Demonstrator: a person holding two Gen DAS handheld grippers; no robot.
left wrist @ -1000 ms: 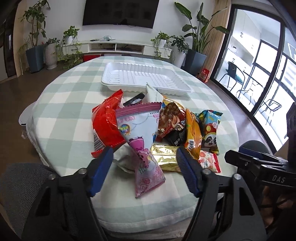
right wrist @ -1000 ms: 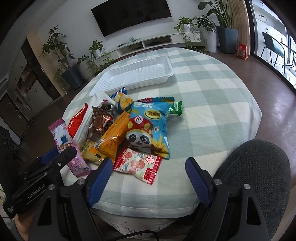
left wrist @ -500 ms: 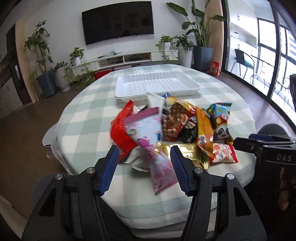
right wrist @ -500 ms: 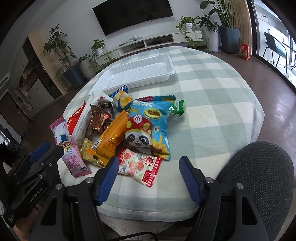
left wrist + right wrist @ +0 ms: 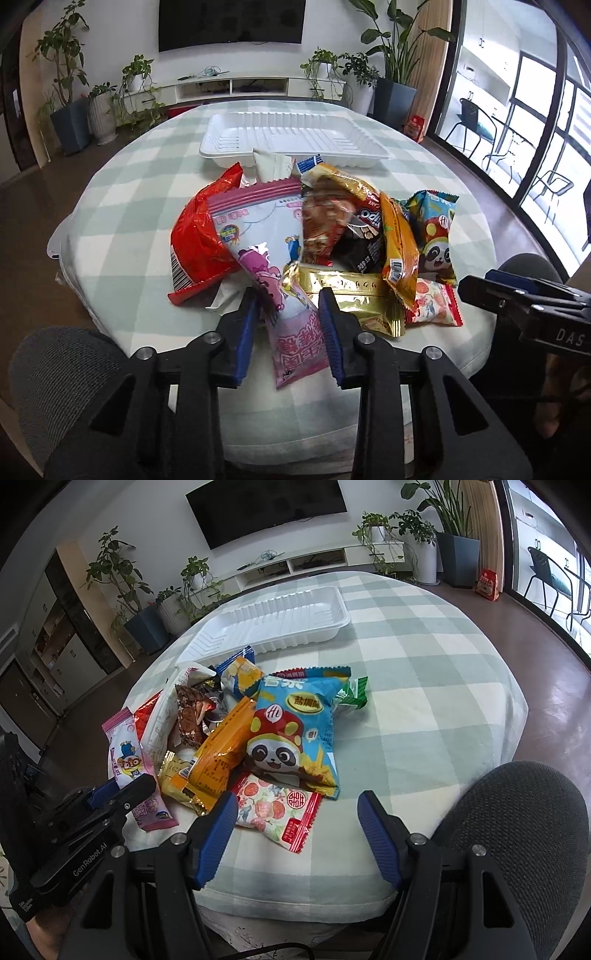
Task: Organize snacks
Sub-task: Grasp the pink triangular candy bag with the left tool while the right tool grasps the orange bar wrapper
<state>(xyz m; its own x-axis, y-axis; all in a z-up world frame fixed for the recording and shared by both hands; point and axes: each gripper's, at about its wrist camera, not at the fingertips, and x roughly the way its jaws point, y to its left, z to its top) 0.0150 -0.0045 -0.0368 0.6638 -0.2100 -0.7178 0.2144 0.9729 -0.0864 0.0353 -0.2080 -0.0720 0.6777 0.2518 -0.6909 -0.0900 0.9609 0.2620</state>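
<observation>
A pile of snack packets lies on the checked table: a pink packet (image 5: 275,266), a red bag (image 5: 199,240), a gold packet (image 5: 347,291), an orange packet (image 5: 397,240) and a blue panda bag (image 5: 291,731). A white tray (image 5: 295,136) stands empty behind the pile. My left gripper (image 5: 288,314) has narrowed around the pink packet's lower end, its pads beside the packet with small gaps. My right gripper (image 5: 295,819) is open at the table's near edge, over a strawberry-print packet (image 5: 277,812).
A grey padded chair back (image 5: 517,830) is at the near right, another (image 5: 62,376) at the near left. Potted plants (image 5: 70,96) and a TV shelf (image 5: 229,85) line the far wall. Glass doors (image 5: 535,110) are at right.
My left gripper's jaws have closed in from wide open to a narrow gap around the pink packet. My right gripper has narrowed slightly and stayed at the table's edge.
</observation>
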